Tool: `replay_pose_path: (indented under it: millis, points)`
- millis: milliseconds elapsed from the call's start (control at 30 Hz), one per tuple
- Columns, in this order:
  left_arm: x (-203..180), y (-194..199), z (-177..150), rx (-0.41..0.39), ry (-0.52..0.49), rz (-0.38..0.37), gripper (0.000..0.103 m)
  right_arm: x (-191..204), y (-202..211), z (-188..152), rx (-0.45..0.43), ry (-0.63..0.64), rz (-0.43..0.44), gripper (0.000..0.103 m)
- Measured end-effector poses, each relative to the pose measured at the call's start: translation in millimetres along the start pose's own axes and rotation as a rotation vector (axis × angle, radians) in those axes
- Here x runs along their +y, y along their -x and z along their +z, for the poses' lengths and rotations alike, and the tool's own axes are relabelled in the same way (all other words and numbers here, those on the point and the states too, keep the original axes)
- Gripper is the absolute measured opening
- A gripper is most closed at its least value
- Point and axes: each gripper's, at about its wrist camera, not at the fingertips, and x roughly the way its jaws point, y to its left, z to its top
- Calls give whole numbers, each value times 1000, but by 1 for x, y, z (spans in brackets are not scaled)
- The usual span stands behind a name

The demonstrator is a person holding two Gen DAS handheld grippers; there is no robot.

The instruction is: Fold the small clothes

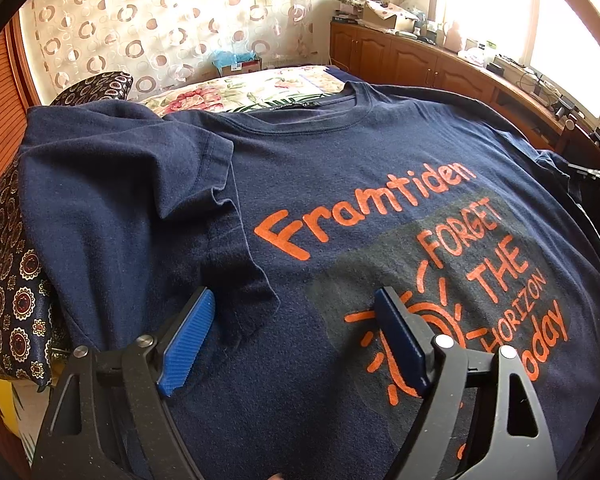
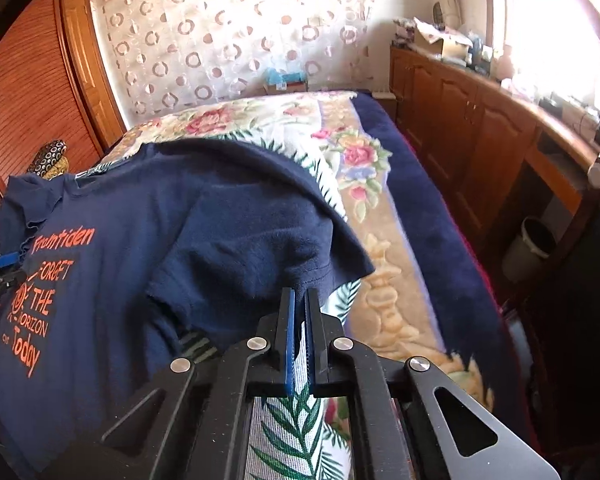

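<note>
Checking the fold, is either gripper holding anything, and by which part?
The right gripper pinches the T-shirt by its sleeve hem. The left gripper is open, holding nothing.

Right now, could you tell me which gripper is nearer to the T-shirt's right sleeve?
Right. The right gripper is shut on the right sleeve at its hem, lifting it. The left gripper hovers open over the shirt's chest, beside the folded left sleeve.

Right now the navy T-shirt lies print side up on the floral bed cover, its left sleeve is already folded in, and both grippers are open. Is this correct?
Not fully. Only the left gripper is open, hovering over the navy T-shirt. The right gripper is shut on the right sleeve, as the right wrist view shows. The rest holds: print up, on the floral bed cover, left sleeve folded in.
</note>
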Motion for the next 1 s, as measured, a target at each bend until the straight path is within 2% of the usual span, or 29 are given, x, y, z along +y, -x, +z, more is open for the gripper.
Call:
replay_pose_path:
  millis: [167, 367, 567, 667, 767, 967, 1000]
  points:
    - [2, 0, -1, -1, 1, -1, 83, 14, 16, 10, -79, 31, 6, 4]
    - [2, -1, 0, 1, 2, -4, 83, 50, 30, 27, -163, 119, 44, 4]
    - [0, -3, 0, 6, -4, -13, 88, 94, 27, 42, -209, 217, 136, 4]
    - [-1, -3, 1, 9, -10, -14, 90, 114, 17, 38, -188, 265, 186, 4]
    - [-1, -4, 1, 9, -9, -15, 91, 125, 1, 28, -131, 294, 213, 4]
    - [0, -6, 2, 13, -1, -8, 94, 117, -29, 5, -28, 285, 227, 4]
    - [0, -6, 2, 13, 0, -7, 94, 118, -34, 10, -17, 280, 227, 6]
